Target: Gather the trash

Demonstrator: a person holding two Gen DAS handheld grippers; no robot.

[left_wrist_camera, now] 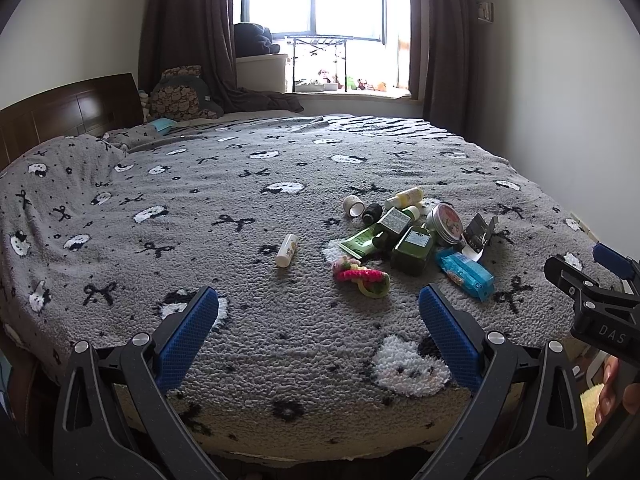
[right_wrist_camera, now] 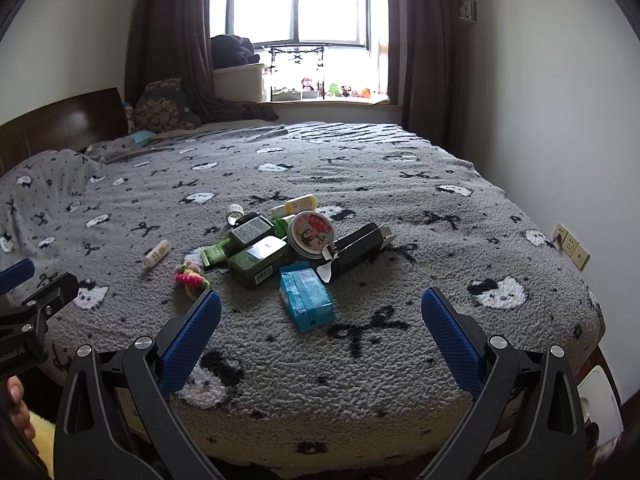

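**A:** Status on your grippers?

**B:** Both spread wide, nothing between the pads. My left gripper (left_wrist_camera: 319, 306) hangs over the near edge of the bed (left_wrist_camera: 248, 344); my right gripper (right_wrist_camera: 321, 310) does the same, a bit further right. Each shows at the rim of the other's view. Neither touches the blanket.

**A:** Where's the trash?

**B:** One heap mid-bed, right of centre. Blue pack (right_wrist_camera: 306, 295) is nearest me, just ahead of the right gripper. Behind it: two green bottles (right_wrist_camera: 260, 258), a round tin (right_wrist_camera: 311, 233) tilted on the heap, a black carton (right_wrist_camera: 358, 249) with its flap open, a green tube (left_wrist_camera: 357, 243) partly under the bottles. At the back: a yellow bottle (left_wrist_camera: 406, 197), a small white cup (left_wrist_camera: 354, 205) on its side, a dark spool (left_wrist_camera: 373, 212).

**A:** Strays?

**B:** White tube (left_wrist_camera: 287, 250) lies alone, left of the heap, well apart. Pink-yellow knit thing (left_wrist_camera: 362, 276) sits just in front of the heap on the left.

**A:** Room to move?

**B:** Open blanket between both grippers and the heap, and wide open on the left half of the bed. Right wall (right_wrist_camera: 560, 120) runs close along the bed's right edge. Headboard (left_wrist_camera: 68, 114) is far left, window (right_wrist_camera: 298, 8) at the back.

**A:** Any bin?

**B:** Can't tell what's inside the carton.
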